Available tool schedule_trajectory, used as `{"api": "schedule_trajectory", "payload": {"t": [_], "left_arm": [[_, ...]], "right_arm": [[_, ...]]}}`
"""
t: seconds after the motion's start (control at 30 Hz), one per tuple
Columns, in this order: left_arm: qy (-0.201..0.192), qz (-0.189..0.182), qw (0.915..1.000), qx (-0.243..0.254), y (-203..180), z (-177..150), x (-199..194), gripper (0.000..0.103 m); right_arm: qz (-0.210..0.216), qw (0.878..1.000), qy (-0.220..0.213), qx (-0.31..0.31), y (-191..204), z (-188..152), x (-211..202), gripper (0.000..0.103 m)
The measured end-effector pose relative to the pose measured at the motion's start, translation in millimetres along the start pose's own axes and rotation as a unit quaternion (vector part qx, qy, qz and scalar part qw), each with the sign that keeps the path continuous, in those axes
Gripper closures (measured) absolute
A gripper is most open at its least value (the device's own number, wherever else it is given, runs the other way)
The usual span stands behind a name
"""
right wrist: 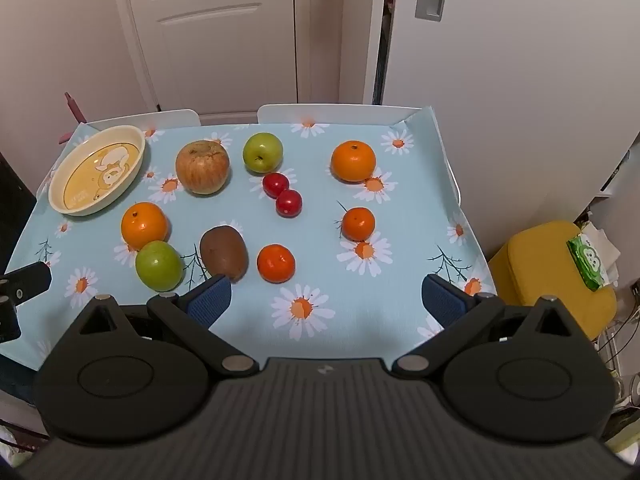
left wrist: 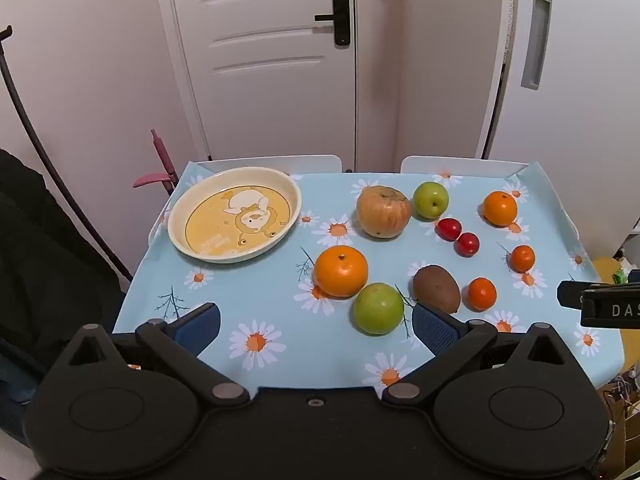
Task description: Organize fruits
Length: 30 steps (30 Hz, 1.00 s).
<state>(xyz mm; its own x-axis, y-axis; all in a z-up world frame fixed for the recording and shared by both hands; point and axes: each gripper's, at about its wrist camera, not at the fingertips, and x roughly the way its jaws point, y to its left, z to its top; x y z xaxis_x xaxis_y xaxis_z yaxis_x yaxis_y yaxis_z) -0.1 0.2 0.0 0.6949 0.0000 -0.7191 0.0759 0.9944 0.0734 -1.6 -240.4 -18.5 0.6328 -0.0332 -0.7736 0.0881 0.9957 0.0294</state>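
Both spread wide and gripping nothing: left gripper (left wrist: 316, 326) and right gripper (right wrist: 326, 298), above the near edge of the daisy-print blue tablecloth (right wrist: 360, 312). Round cream plate with yellow cartoon centre (left wrist: 176, 216) far left, bare. Fruit scattered to its right, from big reddish apple (left wrist: 383, 211) to brown fuzzy kiwi (right wrist: 223, 252).

Behind the light-blue daisy-print tablecloth (right wrist: 360, 300): white panelled door (left wrist: 272, 60) with black lever handle (left wrist: 338, 16). Right of the cloth: mustard-yellow stool (right wrist: 548, 276) bearing a green tissue packet (right wrist: 588, 258). Left: pink-handled stick (left wrist: 162, 156).
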Motion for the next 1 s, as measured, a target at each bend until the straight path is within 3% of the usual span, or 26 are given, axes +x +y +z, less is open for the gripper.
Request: {"api": "schedule_trajectory", "payload": {"t": [1.0], "left_arm": [[-0.001,0.001,1.0,-0.002,2,12,6,0.0]], "right_arm": [[-0.002,1.0,0.008,0.002,4,3,8,0.0]]}}
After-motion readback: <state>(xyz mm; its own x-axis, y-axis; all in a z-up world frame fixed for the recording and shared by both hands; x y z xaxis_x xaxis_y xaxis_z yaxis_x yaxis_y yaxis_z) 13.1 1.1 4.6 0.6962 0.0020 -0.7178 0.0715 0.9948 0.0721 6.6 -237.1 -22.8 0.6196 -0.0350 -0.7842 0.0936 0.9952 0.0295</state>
